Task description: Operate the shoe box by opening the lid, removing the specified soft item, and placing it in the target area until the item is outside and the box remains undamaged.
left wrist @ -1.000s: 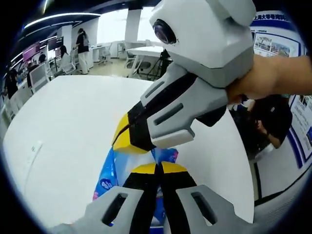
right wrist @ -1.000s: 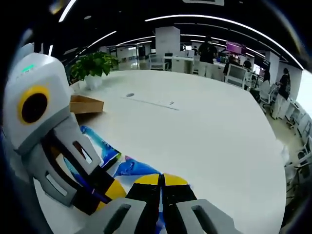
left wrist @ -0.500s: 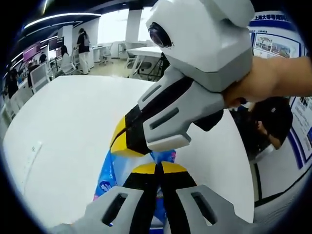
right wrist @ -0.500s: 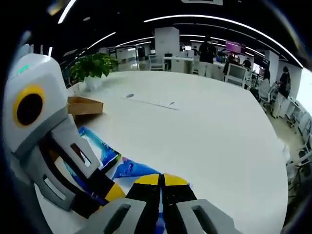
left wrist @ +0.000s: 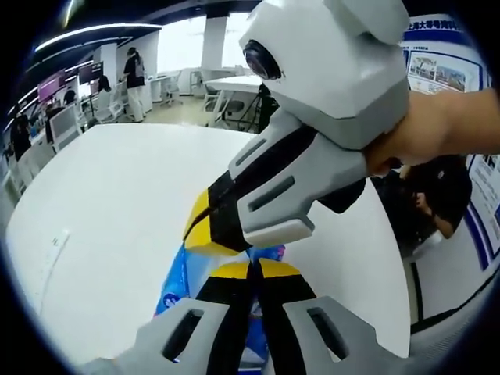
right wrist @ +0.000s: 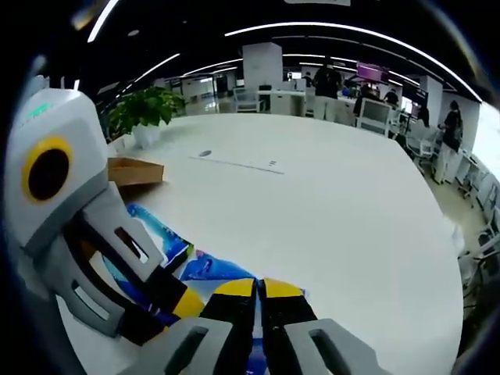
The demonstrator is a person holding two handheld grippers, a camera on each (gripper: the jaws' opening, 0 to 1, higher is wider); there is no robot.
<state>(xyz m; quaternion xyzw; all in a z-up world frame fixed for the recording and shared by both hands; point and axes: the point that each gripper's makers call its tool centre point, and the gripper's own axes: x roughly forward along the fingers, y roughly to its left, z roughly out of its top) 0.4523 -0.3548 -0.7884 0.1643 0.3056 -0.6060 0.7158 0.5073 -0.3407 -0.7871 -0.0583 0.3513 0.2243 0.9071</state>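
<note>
White table (right wrist: 328, 203); grippers' closed jaws hide blue packet (right wrist: 207, 269).

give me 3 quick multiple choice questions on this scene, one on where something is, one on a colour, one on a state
1. Where is the box?
A. on the table beside the plant
B. on the floor
C. on a chair

2. What colour are the gripper tips?
A. red
B. yellow
C. green

3. How does the right gripper stand?
A. wide open above the table
B. shut on the packet
C. open around the box

Answers:
1 A: in the right gripper view the brown box sits on the white table next to the plant.
2 B: both the left gripper and the right one end in yellow tips.
3 B: its jaws meet with the blue packet pinched between them; the left gripper's jaws are likewise closed on it.
</note>
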